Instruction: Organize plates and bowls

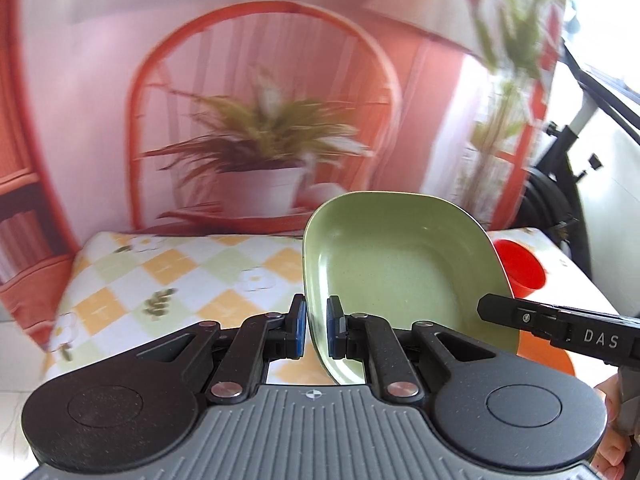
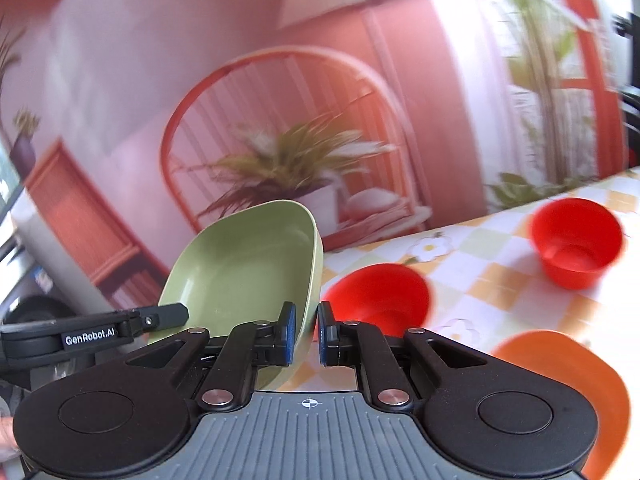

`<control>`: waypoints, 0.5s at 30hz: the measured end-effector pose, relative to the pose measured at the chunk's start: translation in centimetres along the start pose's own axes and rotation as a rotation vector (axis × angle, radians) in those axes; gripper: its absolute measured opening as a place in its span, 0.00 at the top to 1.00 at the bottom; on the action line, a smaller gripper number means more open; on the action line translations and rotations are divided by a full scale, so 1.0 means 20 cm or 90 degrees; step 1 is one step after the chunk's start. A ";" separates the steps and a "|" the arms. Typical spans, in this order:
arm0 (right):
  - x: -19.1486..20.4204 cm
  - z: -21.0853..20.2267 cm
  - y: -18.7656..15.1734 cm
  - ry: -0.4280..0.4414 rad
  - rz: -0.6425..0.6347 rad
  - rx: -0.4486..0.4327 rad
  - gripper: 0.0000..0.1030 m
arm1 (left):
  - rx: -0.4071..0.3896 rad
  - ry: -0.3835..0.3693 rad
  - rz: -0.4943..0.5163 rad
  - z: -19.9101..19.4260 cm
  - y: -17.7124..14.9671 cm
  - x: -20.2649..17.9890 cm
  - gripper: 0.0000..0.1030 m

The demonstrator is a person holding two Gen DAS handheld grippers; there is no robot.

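Here, in the left wrist view, the left tool (image 1: 316, 330) sits at the bottom centre of the frame, its two blue-padded fingers pinching the near left rim of a green dish (image 1: 400, 264). The dish is squarish with rounded corners, tilted up and lifted above the counter (image 1: 168, 272), which wears a cloth checked in yellow, green and white with flower prints. At the right edge of that view, a black part of the right tool reaches in across the dish's lower right, and part of a red bowl (image 1: 520, 268) shows behind the dish's right rim.

In the right wrist view, the right tool (image 2: 306, 332) is at the bottom centre, its fingers pressed onto the dish's right rim, one pad inside and one outside. The dish fills the centre left of the frame. Just right of the fingers, a second red bowl (image 2: 380, 296) sits on the counter. The other red bowl stands at the upper right, well apart. An orange plate (image 2: 580, 380) lies at the lower right. Behind everything hangs a blurred pink backdrop (image 2: 132, 80) picturing a potted plant.
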State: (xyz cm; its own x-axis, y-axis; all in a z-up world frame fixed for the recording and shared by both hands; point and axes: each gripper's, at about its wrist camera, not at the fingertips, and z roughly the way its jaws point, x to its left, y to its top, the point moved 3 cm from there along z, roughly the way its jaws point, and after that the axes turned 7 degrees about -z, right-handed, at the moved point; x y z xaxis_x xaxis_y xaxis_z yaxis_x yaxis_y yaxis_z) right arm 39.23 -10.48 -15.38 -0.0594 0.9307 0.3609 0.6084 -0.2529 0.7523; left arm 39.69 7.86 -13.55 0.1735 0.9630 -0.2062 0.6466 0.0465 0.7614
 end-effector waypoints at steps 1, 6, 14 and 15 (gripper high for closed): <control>-0.04 -0.04 0.00 -0.005 0.008 -0.005 0.90 | 0.002 -0.007 0.006 0.00 0.00 -0.05 0.89; -0.27 -0.24 -0.03 -0.041 0.036 -0.034 0.90 | 0.021 -0.061 0.031 0.06 -0.04 -0.29 0.89; -0.60 -0.47 -0.17 -0.096 0.098 -0.034 0.90 | 0.064 -0.113 0.094 0.18 -0.16 -0.65 0.89; -0.64 -0.49 -0.18 -0.100 0.103 -0.035 0.90 | 0.070 -0.118 0.097 0.19 -0.18 -0.67 0.89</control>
State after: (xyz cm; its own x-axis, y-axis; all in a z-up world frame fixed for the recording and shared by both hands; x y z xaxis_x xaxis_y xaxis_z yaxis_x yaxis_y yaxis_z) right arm 30.03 -23.98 -17.37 0.1612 0.9055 0.3926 0.5552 -0.4121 0.7224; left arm 37.95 -6.32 -15.86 0.4021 0.8910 -0.2108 0.6772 -0.1345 0.7234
